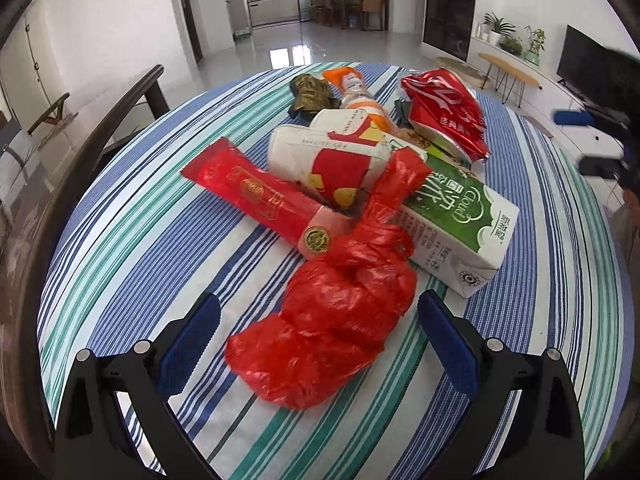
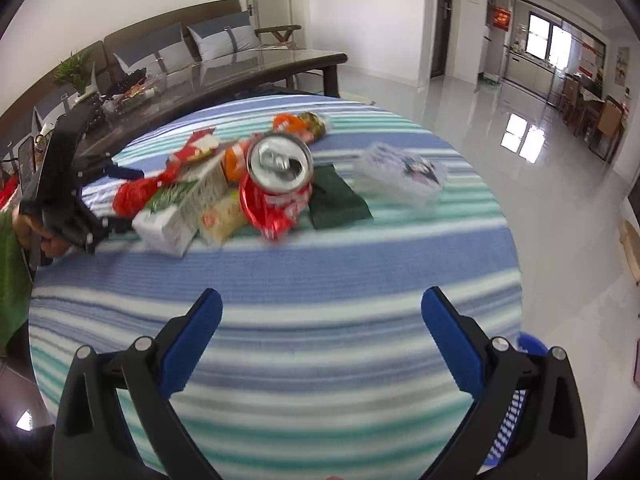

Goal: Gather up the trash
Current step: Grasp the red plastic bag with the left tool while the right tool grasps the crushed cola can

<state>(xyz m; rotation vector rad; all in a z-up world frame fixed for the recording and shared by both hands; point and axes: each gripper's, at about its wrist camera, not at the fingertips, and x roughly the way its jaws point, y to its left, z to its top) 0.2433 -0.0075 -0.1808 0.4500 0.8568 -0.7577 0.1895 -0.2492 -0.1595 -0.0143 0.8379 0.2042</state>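
While upside down, "Cloud" on green milk carton point(image 1: 460, 216).

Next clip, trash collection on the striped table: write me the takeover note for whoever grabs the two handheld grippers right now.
Left gripper: open, empty, jaws either side of the crumpled red plastic bag, not closed on it.
Right gripper: open, empty, over bare blue-and-green striped tablecloth, short of the pile.
Trash all sits on the table: green-and-white drink carton, red stick wrapper, crushed red soda can, dark green packet, clear plastic wrapper, white-and-red paper cups.
Done: nothing visibly collected.
Left: every item; the red bag looks like the nearest first pick. No bin clearly identifiable.
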